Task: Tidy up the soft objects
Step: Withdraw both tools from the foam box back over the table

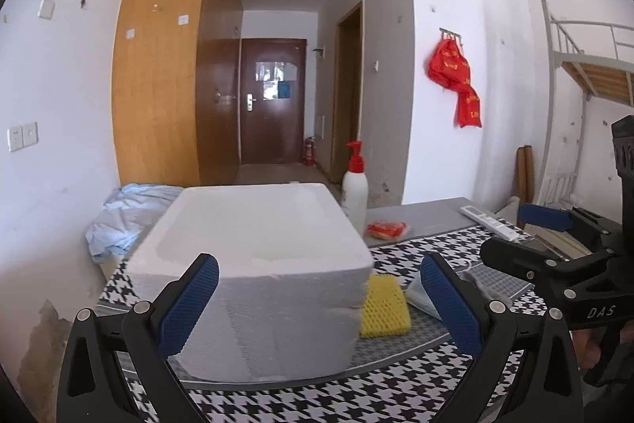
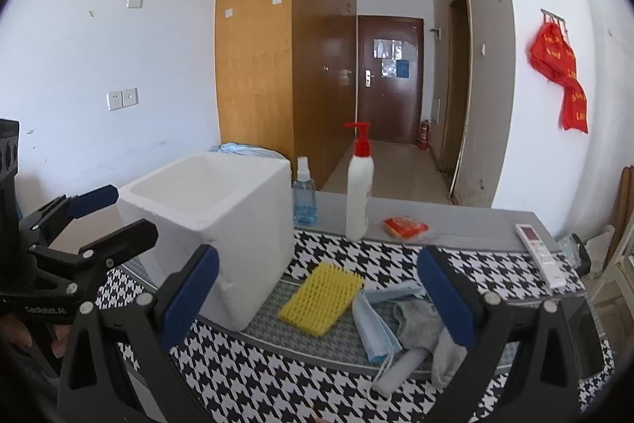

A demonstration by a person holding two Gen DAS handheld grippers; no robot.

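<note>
Both claws spread wide, nothing held. Right claw [image 2: 317, 298] hovering over soft pile on houndstooth worktop [image 2: 277, 391]: yellow foam net [image 2: 321, 298] dead ahead at 12, long axis running 7 to 1; blue face mask [image 2: 374, 328] and grey sock [image 2: 424, 328] just beside it toward 4, overlapping; white roll [image 2: 398, 369] at 5, touching sock, identity unclear. Right claw likely nearer to all of these. Left claw [image 1: 317, 298] facing white foam box [image 1: 253, 264] at 12, close; from there foam net mostly hidden behind box corner at 3, mask and sock barely visible. Box interior partly seen, looks bare, bottom not visible. Probable drop spot, at 10 from right claw. Farther back: pump bottle [image 2: 358, 193], blue spray bottle [image 2: 304, 197], red packet [image 2: 406, 226], remote [image 2: 541, 254] at 2.
</note>
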